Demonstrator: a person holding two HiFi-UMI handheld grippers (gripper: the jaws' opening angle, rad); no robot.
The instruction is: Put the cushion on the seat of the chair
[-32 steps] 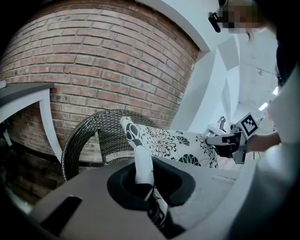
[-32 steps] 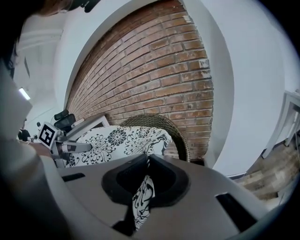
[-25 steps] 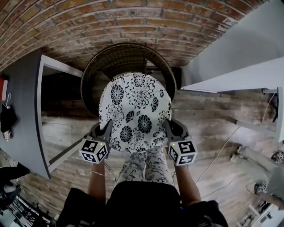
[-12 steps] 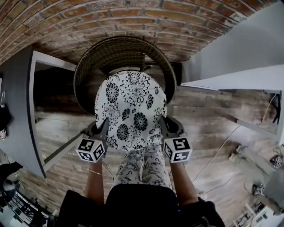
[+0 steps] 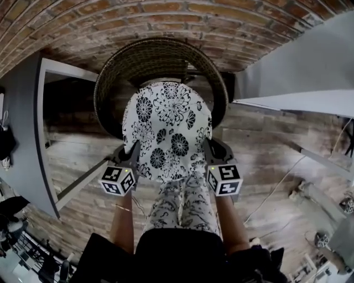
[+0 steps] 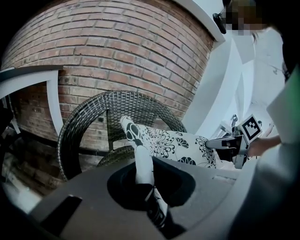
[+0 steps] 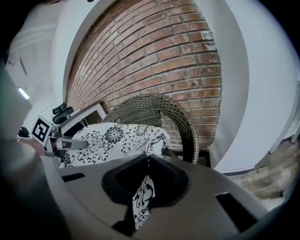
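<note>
The brick wall (image 5: 166,16) is the biggest thing here, and it stands far ahead of both hand-held grippers. The round woven chair (image 5: 113,72) stands in front of it, just ahead of the jaws and lower down. The black and white flower cushion (image 5: 166,127) is held up flat between the two hand-held grippers. Its far end reaches out over the seat (image 6: 117,154), and its near end is close to the person's legs. It does not look like it is lying on the seat. The left hand-held gripper (image 5: 133,152) is clenched on the left edge of the cushion. The right hand-held gripper (image 5: 209,150) is clenched on the right edge. Each one pinches only a thin bit of cloth. I think one edge could slip out, and then the cushion would hang down on that side and fall to the floor. The far end could also bump the curved back of the chair and fold up. If the jaws let go too soon, the cushion could land crooked or hang off the front of the seat.
</note>
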